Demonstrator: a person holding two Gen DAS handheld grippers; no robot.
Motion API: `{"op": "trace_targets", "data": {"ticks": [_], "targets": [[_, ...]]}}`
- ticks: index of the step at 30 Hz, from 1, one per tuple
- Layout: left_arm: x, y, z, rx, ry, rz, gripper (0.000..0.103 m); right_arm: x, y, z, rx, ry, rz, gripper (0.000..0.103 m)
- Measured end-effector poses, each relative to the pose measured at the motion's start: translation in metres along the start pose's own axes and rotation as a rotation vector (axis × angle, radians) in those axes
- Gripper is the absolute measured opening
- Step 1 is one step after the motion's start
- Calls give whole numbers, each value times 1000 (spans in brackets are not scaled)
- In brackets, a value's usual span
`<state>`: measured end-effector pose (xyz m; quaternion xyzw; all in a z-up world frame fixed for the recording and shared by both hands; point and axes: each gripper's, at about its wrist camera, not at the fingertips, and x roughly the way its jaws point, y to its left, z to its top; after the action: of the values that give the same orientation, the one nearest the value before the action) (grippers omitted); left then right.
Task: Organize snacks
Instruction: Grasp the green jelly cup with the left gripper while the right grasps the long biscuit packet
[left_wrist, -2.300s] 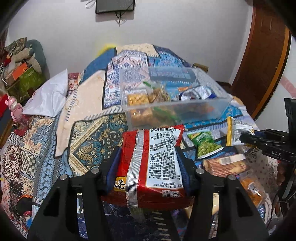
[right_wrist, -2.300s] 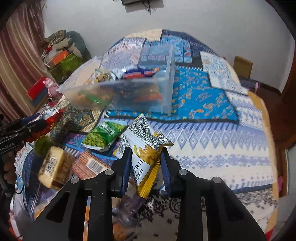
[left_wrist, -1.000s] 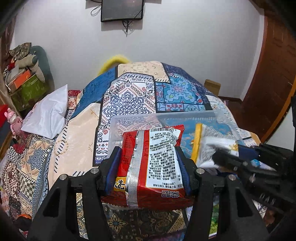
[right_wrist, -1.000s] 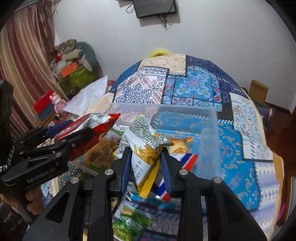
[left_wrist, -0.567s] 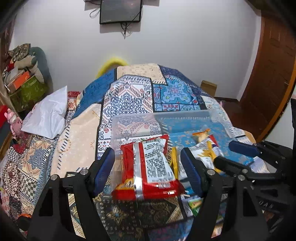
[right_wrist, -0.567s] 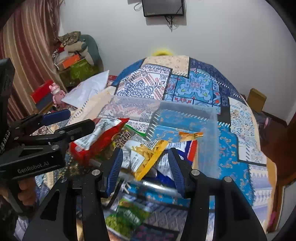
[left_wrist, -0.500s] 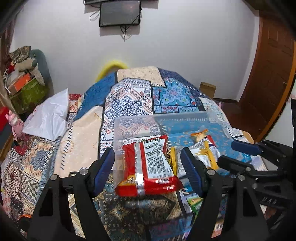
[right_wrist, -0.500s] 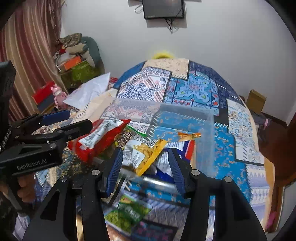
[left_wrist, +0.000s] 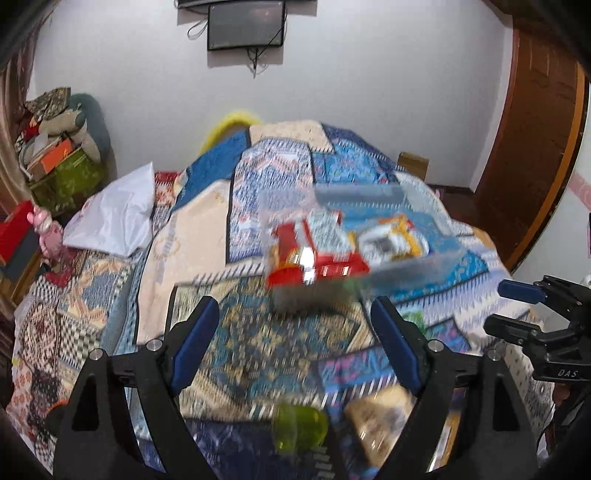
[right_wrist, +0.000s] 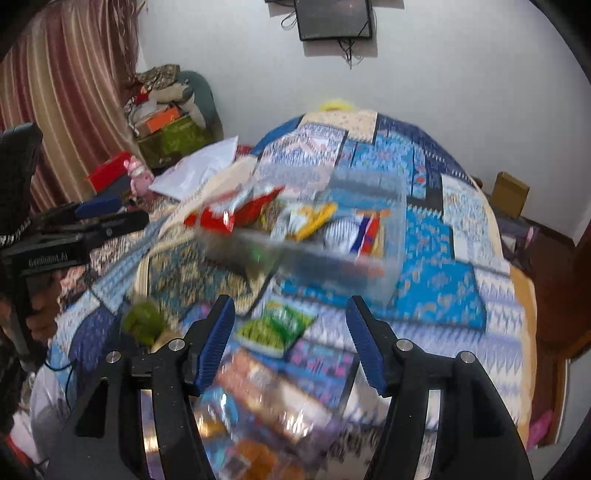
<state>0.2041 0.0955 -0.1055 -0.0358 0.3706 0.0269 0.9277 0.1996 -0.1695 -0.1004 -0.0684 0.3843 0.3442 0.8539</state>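
A clear plastic bin (left_wrist: 413, 267) (right_wrist: 391, 236) sits on the patterned bedspread, holding snack packets. The red packet (left_wrist: 314, 254) (right_wrist: 229, 212) lies at its left end and the yellow-white packet (left_wrist: 391, 242) (right_wrist: 310, 219) beside it. My left gripper (left_wrist: 295, 336) is open and empty, back from the bin. My right gripper (right_wrist: 290, 332) is open and empty above loose snacks: a green pea packet (right_wrist: 275, 326), a brown packet (right_wrist: 258, 373) and a green round item (right_wrist: 144, 319) (left_wrist: 301, 424). Both views are blurred.
A white pillow (left_wrist: 114, 216) lies at the left of the bed. Boxes and clutter (left_wrist: 55, 162) stand by the left wall. A wooden door (left_wrist: 535, 147) is at the right. A cardboard box (right_wrist: 511, 194) sits on the floor past the bed.
Both grippers opened and dropped their packets into the bin, the left the red one, the right the yellow-white one. Both have since pulled back from the bin.
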Motion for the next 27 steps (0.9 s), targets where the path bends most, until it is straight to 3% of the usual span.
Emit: {"op": "trace_targets", "data": {"ticks": [11,14,18,21,27], "targets": [[14,11,-61,-19,117,14,84,29,12,-52,-31,177,25,59],[17,10,-73,-13,137,7,84,36,15,-55,-41,199,31,60],[22,8,-82,-5,158,-10,84,43,21,-53,-88,206,2,71],[28,8,-85,-10,167,-17,84,53,21,-52,-115,225,-33,71],[41,9,-89,-27,196,-39,82,66,2,-48,-53,254,18,72]]}}
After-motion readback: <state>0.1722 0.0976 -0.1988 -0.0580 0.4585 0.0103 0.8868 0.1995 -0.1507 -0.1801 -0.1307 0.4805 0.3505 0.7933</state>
